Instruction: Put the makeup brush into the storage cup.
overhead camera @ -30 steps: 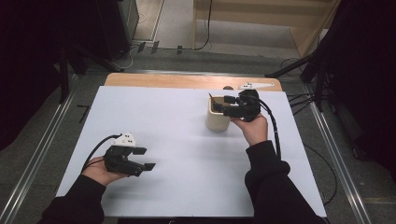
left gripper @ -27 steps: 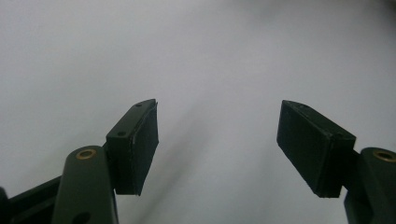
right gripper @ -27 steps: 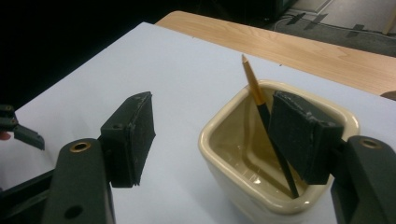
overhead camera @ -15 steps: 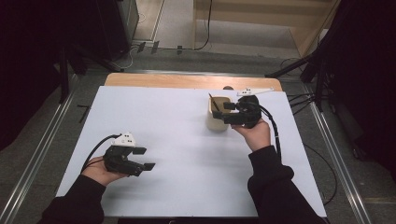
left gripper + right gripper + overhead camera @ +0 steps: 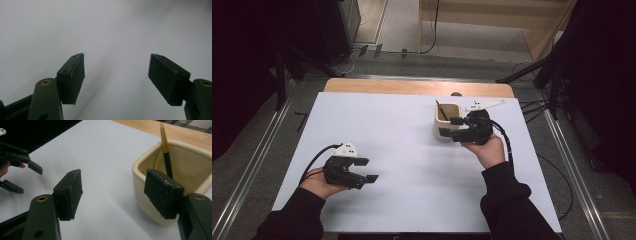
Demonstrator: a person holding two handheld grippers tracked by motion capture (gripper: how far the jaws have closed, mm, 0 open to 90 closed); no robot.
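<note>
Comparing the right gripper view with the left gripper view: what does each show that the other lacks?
Right gripper view: a cream square cup holding a pencil, the wooden table edge, and the left gripper farther off. Left gripper view: nothing extra, just its own open fingers. Both: open black fingers over the white table sheet.

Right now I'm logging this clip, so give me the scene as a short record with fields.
Surface: white table top
Container: cream square cup, upright, far right of the table
Contents: one pencil, leaning inside the cup
Right hand-held gripper: open, jaws beside the cup, gripping nothing
Left hand-held gripper: open, holding nothing, near left of the table
</note>
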